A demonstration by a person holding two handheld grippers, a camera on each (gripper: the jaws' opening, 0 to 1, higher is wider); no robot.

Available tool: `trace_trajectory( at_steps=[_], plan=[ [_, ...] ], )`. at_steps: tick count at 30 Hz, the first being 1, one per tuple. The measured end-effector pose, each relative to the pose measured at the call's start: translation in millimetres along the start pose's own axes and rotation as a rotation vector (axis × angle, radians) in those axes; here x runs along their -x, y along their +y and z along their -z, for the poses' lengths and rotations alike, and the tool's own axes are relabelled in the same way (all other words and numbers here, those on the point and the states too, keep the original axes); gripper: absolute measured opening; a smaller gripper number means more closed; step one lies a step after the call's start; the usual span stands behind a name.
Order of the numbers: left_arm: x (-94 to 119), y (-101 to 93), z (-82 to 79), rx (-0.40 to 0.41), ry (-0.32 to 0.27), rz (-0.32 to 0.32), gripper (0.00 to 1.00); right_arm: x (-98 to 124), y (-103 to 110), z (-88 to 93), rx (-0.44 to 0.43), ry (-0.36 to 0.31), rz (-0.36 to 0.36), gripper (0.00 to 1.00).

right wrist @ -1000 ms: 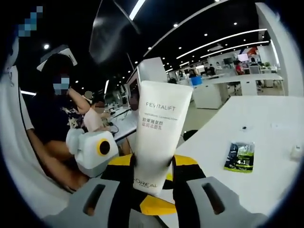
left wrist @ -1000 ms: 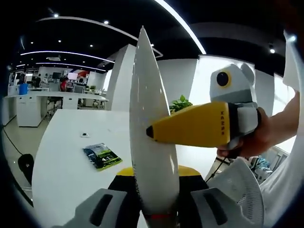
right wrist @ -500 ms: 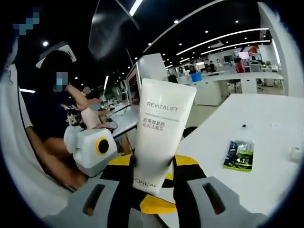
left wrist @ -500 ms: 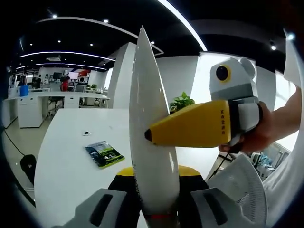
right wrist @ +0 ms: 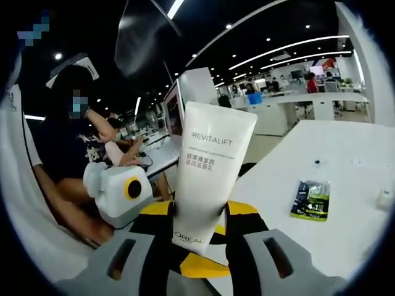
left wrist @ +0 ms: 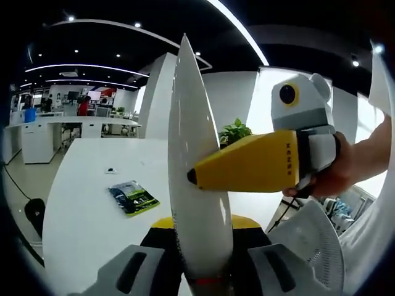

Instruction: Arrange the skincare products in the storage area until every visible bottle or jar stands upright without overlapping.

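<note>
A white Revitalift tube (right wrist: pixel 207 179) stands upright in mid-air above a white table (right wrist: pixel 352 160). In the left gripper view the same tube (left wrist: pixel 197 185) shows edge-on, rising from between the jaws of my left gripper (left wrist: pixel 200 246), which is shut on its lower end. My right gripper (right wrist: pixel 197 228) is shut on the tube near the L'Oreal print. In the left gripper view the right gripper's yellow finger (left wrist: pixel 247 163) comes in from the right, with its tip against the tube's side.
A green sachet (left wrist: pixel 131 198) lies flat on the white table (left wrist: pixel 86 209), also seen as the sachet (right wrist: pixel 310 200). A small white item (right wrist: pixel 386 197) sits at the table's right edge. A person (right wrist: pixel 68 142) is close on the left. A hand (left wrist: pixel 345 176) holds the right gripper.
</note>
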State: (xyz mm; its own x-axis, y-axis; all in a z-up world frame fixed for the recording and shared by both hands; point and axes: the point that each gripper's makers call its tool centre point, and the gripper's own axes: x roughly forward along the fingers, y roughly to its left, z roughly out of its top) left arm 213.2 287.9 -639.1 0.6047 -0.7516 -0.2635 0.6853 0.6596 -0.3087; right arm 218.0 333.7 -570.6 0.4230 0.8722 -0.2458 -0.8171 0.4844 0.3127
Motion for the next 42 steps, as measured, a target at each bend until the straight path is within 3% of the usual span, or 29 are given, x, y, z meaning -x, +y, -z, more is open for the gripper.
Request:
trace_trajectory(
  at_steps=[32, 42],
  plan=[
    [-4, -12.3, -0.2, 0.026, 0.004, 0.065, 0.26, 6, -1, -1.0, 0.015, 0.028, -0.046, 0.32],
    [-2, -21.1, -0.5, 0.025, 0.002, 0.118, 0.26, 6, 4, 0.0, 0.009, 0.056, -0.13, 0.33]
  ],
)
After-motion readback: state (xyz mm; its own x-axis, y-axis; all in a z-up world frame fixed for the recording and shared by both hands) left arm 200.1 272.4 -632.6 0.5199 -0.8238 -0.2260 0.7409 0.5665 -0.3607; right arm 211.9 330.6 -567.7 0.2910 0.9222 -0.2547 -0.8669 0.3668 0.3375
